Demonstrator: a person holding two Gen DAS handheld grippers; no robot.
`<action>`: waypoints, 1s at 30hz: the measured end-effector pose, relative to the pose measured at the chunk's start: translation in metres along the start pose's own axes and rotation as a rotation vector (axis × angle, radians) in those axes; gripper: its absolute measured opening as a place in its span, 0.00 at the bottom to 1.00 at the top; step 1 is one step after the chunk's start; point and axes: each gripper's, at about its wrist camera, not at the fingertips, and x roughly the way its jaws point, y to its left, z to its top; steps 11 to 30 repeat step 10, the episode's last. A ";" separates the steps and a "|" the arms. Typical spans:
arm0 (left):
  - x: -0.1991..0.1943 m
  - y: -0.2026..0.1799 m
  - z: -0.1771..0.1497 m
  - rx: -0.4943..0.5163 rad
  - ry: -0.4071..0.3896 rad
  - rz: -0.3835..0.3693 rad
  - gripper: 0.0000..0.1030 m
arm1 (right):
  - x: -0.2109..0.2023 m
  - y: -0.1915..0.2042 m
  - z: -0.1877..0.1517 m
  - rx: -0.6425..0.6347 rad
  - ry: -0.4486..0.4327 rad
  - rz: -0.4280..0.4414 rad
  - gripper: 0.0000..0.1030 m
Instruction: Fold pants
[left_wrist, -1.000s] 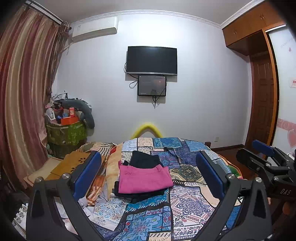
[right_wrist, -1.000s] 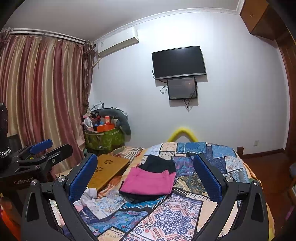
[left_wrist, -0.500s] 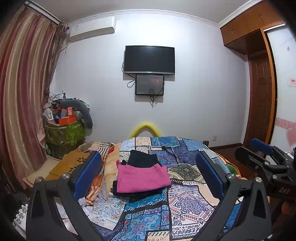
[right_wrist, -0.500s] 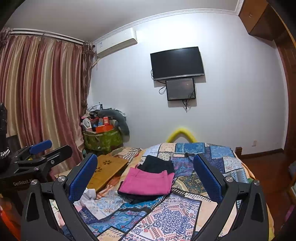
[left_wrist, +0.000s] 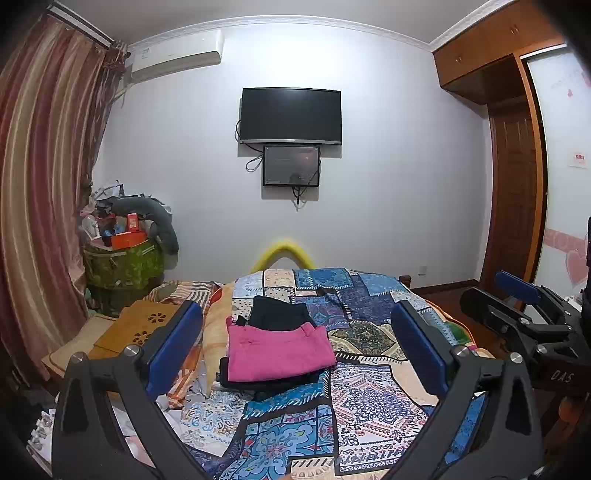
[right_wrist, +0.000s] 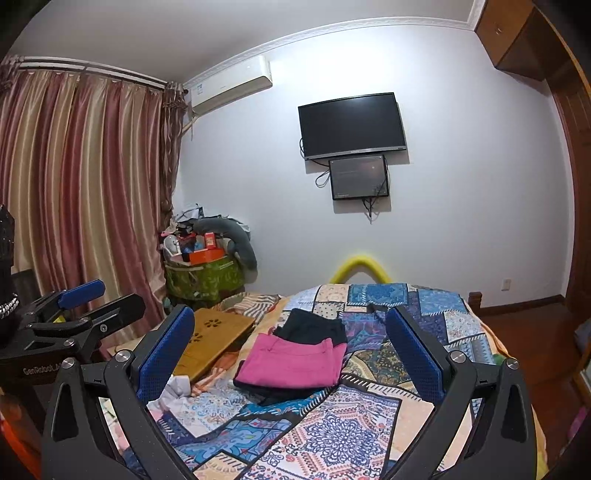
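Observation:
Folded pink pants (left_wrist: 277, 351) lie on top of a folded black garment (left_wrist: 277, 314) on the patchwork bedspread (left_wrist: 369, 398). The same pink pants (right_wrist: 291, 363) and the black garment (right_wrist: 314, 326) show in the right wrist view. My left gripper (left_wrist: 295, 350) is open and empty, held well back above the bed. My right gripper (right_wrist: 291, 354) is open and empty, also back from the stack. The right gripper shows at the right edge of the left view (left_wrist: 517, 306), and the left gripper at the left edge of the right view (right_wrist: 74, 310).
A wooden lap tray (right_wrist: 214, 339) lies left of the stack. A green bin (left_wrist: 122, 266) piled with clutter stands by the striped curtain (left_wrist: 40, 192). A TV (left_wrist: 290, 115) hangs on the far wall. A wooden door (left_wrist: 513, 192) is at right.
Both grippers have tilted slightly, so the room sits a little lower and further left in the views. The pants have not moved. Both jaws stay open.

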 end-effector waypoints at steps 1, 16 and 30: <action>0.000 0.000 0.000 0.000 0.001 0.001 1.00 | 0.000 0.000 0.000 0.000 0.000 -0.002 1.00; 0.006 0.004 -0.001 -0.008 0.020 -0.015 1.00 | 0.007 -0.005 -0.004 0.010 0.016 -0.012 1.00; 0.006 0.004 -0.001 -0.008 0.020 -0.015 1.00 | 0.007 -0.005 -0.004 0.010 0.016 -0.012 1.00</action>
